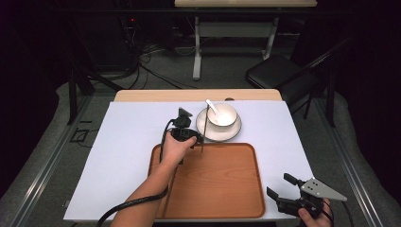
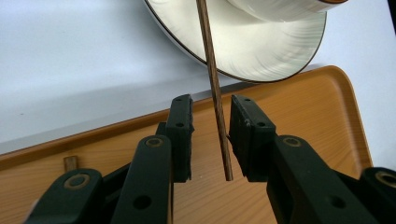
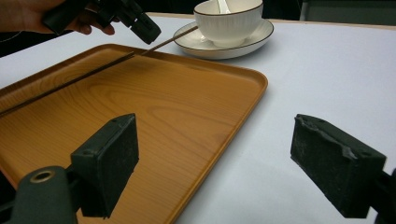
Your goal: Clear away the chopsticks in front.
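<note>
We are holding the left tool (image 2: pixel 211 135) slightly parted around a chopstick (image 2: pixel 212 84) at the tray's (image 1: pixel 246 198) far edge; right tool (image 3: pixel 229 163) is gaping wide, empty, near the counter's (image 1: pixel 127 142) near-right corner.

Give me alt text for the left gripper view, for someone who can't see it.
Two black jaws of the left gripper flank a thin brown chopstick that runs up to a white plate with a dark rim. Whether the jaws touch the stick is unclear. Beneath them lies a wooden tray on a white table cover.
</note>
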{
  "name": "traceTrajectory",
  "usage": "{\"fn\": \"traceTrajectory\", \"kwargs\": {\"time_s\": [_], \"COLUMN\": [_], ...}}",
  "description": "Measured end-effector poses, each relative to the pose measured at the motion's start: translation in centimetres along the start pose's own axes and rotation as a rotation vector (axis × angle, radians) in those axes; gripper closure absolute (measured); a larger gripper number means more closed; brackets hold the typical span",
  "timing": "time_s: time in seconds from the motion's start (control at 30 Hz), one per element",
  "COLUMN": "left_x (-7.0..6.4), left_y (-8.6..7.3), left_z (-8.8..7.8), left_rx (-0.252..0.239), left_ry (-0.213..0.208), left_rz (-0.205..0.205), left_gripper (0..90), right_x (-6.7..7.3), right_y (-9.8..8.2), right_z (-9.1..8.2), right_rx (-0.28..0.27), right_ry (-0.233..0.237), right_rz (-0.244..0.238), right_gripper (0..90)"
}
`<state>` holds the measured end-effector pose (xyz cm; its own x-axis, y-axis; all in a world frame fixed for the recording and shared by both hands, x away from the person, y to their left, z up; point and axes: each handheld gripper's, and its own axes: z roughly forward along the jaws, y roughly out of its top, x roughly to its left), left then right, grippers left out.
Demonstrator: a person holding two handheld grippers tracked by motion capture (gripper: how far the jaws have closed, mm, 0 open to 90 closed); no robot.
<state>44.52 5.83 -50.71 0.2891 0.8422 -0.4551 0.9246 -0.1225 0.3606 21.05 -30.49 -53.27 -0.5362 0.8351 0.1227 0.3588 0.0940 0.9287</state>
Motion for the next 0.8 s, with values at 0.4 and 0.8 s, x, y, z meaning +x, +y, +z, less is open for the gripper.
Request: {"fn": "traceTrajectory", "kwargs": {"time_s": [0.4,0.8], "left_x": [-0.3,-0.1], "left_y": [0.4,0.4], "left_z": [1.5,2.2], "left_rx": [0.031,0.074], "left_ry": [-0.031,-0.047], "left_rz": [-0.052,-0.107], "left_gripper": [75.9,83.6], "right_x": [0.0,0.0], "right_y": [0.0,0.0], "right_z": [0.0,0.0], "right_rx": [-0.004,-0.004], "right_ry": [0.001,0.0], "right_rz": [-0.003,-0.005], "right_gripper": [14.9,14.9]}}
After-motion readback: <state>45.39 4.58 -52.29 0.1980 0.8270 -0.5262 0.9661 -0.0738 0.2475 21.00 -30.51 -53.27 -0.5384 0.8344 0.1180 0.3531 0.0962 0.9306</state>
